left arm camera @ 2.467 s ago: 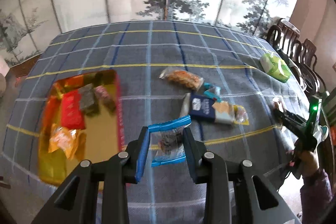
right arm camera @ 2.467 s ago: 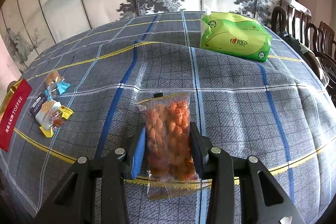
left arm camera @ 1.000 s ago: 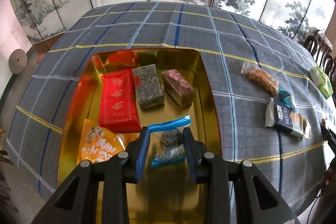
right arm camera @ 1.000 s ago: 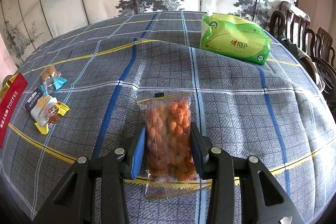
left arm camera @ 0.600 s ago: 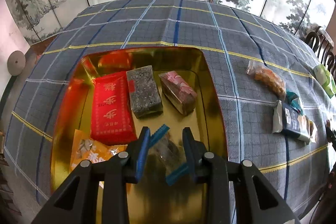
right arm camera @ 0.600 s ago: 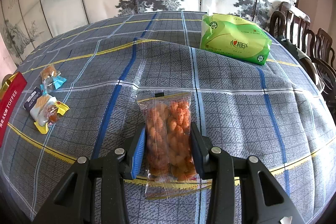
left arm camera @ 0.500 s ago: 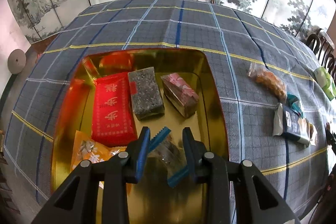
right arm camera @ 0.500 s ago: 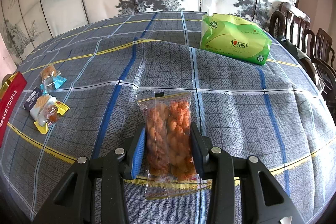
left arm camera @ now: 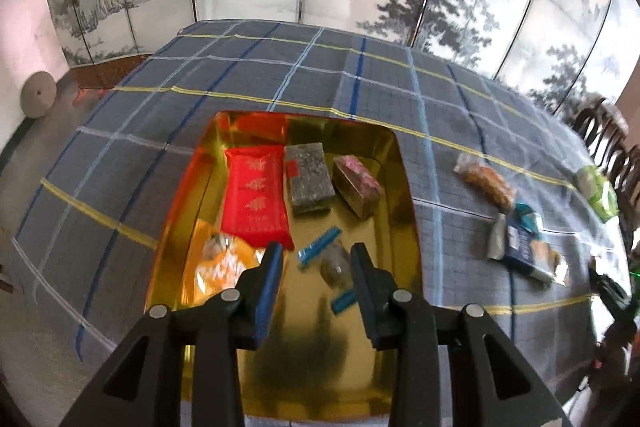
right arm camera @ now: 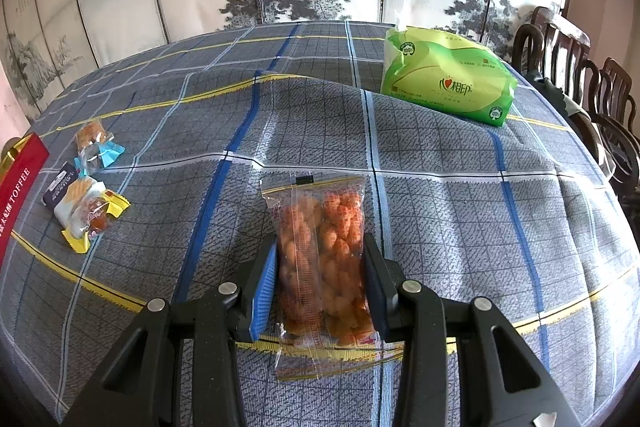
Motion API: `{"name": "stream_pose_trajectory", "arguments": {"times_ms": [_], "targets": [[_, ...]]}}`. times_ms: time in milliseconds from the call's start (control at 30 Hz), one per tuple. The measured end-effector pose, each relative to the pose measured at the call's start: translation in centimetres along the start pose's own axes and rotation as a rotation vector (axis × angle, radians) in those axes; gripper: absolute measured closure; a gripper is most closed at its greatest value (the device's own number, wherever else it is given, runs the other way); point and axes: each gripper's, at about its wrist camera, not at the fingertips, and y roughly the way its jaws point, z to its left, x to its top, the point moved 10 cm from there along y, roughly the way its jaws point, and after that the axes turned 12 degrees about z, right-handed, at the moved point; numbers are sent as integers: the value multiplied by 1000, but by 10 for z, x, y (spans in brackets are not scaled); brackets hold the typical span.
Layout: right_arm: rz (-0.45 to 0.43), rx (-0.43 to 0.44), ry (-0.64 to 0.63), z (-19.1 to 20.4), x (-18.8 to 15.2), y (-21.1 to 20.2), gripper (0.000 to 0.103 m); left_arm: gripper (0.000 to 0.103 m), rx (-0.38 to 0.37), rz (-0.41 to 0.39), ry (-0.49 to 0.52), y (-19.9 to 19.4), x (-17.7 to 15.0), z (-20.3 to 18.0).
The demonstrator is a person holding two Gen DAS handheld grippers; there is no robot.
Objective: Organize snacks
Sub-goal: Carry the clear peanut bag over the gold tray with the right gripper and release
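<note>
A gold tray (left arm camera: 404, 195) sits on the plaid tablecloth in the left wrist view. In it a clear packet with blue ends (left arm camera: 330, 269) lies tilted on the tray floor. My left gripper (left arm camera: 316, 253) hovers above it. Its jaws are opening, and the pads stand clear of the packet. In the right wrist view my right gripper (right arm camera: 320, 247) is shut on a clear bag of orange snacks (right arm camera: 320, 211). The bag's lower end lies on the cloth.
The tray also holds a red packet (left arm camera: 256, 199), a grey block (left arm camera: 308, 179), a pink block (left arm camera: 358, 185) and an orange packet (left arm camera: 220, 263). Several loose snacks (right arm camera: 86, 211) lie right of the tray. A green tissue pack (right arm camera: 444, 83) sits far right, near chairs (right arm camera: 592, 95).
The left gripper let go of the blue-ended packet, which dropped tilted onto the tray floor, and the gripper lifted away. The right gripper and its bag stayed still.
</note>
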Motion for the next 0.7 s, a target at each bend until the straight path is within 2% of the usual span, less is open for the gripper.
{"name": "stream_pose_trajectory", "arguments": {"times_ms": [67,133,200,267,333,533,700], "targets": [[-1,0,2,0,0,0,66,68,-64,-22,-14,-11,-11,1],[2,7,7,1,0,0,67,68,-68,-34,-32,-20,-20,4],[8,22,17,-1,0,-1,67,62,38,-67,-10,-33,-30,11],[9,40,31,-3,-1,-4,67,47,132,-98,22,-45,-40,13],[-1,49,32,-4,-1,-9,67,46,196,-128,35,-55,-49,16],[-34,107,37,4,5,-32,67,46,174,-100,1,-58,-65,21],[-71,177,-27,27,14,-59,67,46,219,-131,-33,-66,-70,29]]}}
